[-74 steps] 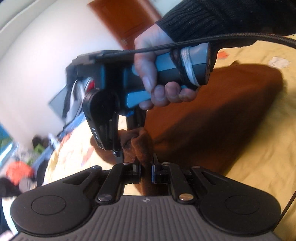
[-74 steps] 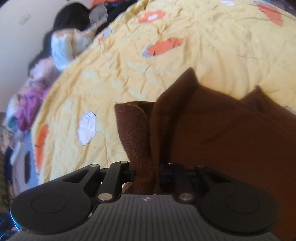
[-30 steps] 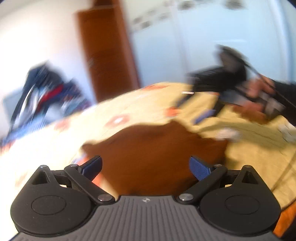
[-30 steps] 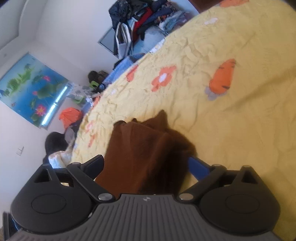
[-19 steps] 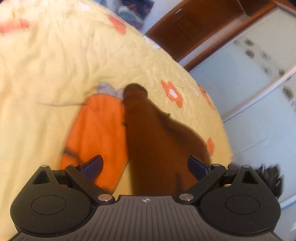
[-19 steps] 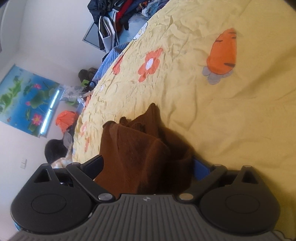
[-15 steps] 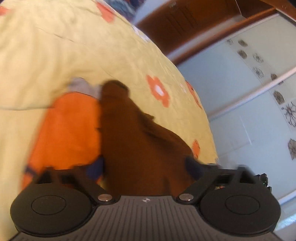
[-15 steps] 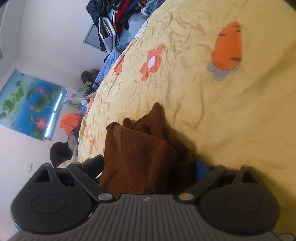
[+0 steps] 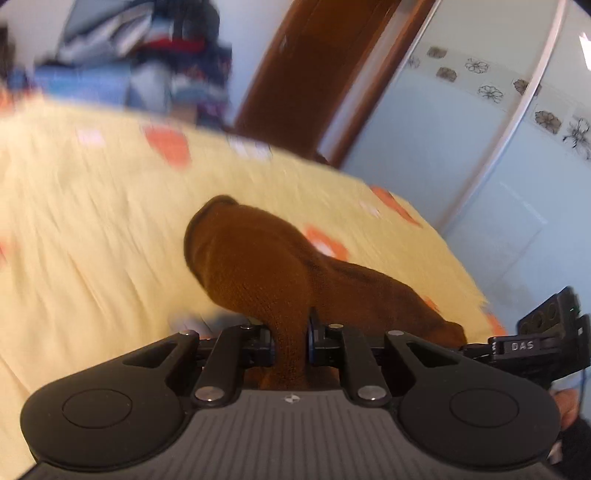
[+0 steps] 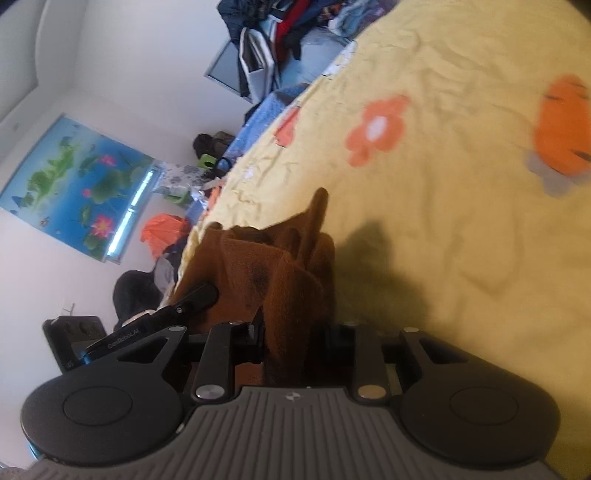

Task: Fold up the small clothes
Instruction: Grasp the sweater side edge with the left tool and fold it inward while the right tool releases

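**Both tongs pinching a brown knit on a yellow bed**

A yellow bedspread point(image 10: 461, 155) is covering the bed, creased all over and printed with orange flowers point(image 10: 376, 127) and an orange carrot figure point(image 10: 563, 133). In the left wrist view the bedspread point(image 9: 92, 229) is smeared with motion blur. Past its far edge a brown wooden door point(image 9: 314, 74) is standing beside a pale blue wardrobe point(image 9: 498, 140) with a band of flower prints. A heap of mixed clothes point(image 9: 140, 62) is lying beyond the far left corner. In the right wrist view a similar clothes pile point(image 10: 291, 33) is sitting off the far edge of the bed, a blue lotus poster point(image 10: 77, 184) is hanging on the white wall, and something orange point(image 10: 162, 232) and dark bundles are lying below it.

The brown garment point(image 9: 258, 266) is a thick knit, lying on the bedspread toward the near edge, bunched rather than flat. One rounded end is arching up and away from the left gripper point(image 9: 291, 341), whose jaws are pressed onto a fold of the knit. The rest is trailing off to the right toward the other tool.

In the right wrist view the garment point(image 10: 280, 266) is standing in loose upright folds with a pointed tip at the top, casting a shadow on the bedspread to its right. The right gripper point(image 10: 295, 341) is squeezing a thick pleat of it between its jaws. The left tool's black finger point(image 10: 195, 295) is touching the cloth's left side.
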Demonstrator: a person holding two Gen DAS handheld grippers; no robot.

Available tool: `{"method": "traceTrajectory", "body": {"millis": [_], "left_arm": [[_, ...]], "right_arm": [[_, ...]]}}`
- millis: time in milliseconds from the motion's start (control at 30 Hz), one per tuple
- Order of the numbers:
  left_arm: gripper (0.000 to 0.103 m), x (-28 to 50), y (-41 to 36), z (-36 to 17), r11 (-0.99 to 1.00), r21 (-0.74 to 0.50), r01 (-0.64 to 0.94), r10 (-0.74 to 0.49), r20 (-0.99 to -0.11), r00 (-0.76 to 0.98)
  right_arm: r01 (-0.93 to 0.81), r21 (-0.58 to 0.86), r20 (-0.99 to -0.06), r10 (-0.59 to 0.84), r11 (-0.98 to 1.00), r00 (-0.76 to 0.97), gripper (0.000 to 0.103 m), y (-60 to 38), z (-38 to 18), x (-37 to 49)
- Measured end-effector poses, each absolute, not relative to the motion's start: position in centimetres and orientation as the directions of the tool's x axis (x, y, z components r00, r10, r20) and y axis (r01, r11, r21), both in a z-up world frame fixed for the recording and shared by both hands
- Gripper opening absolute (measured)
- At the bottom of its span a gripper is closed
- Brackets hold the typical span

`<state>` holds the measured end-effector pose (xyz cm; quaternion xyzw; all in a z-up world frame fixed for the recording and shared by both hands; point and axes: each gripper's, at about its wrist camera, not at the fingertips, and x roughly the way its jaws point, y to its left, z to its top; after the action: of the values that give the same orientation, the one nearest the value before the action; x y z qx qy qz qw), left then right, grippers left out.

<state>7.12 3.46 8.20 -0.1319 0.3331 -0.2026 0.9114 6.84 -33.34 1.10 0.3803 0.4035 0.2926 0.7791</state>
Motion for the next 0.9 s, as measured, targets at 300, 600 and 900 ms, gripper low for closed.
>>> {"method": "traceTrajectory", "body": {"millis": [300,600,900], "left_arm": [[0.026,5.8,9.3,4.4,0.896,-0.432,0.105,-0.392,-0.655,0.646],[0.05,-0.9,10.9,0.3,0.655,-0.754,0.036,-0.657,-0.546,0.519],[0.016,-1.4,9.3,1.1,0.732,-0.677,0.07,-0.619,-0.619,0.483]], "right_arm": [[-0.065,0.821,-0.46,0.724,0.567,0.514,0.075,-30.7,-0.8,8.6],[-0.166,0.773,-0.522,0.763,0.612,0.381,0.077,-29.3,-0.1,1.6],[-0.209,0.752,-0.561,0.774,0.625,0.293,0.02,-26.8,-0.8,0.4]]}}
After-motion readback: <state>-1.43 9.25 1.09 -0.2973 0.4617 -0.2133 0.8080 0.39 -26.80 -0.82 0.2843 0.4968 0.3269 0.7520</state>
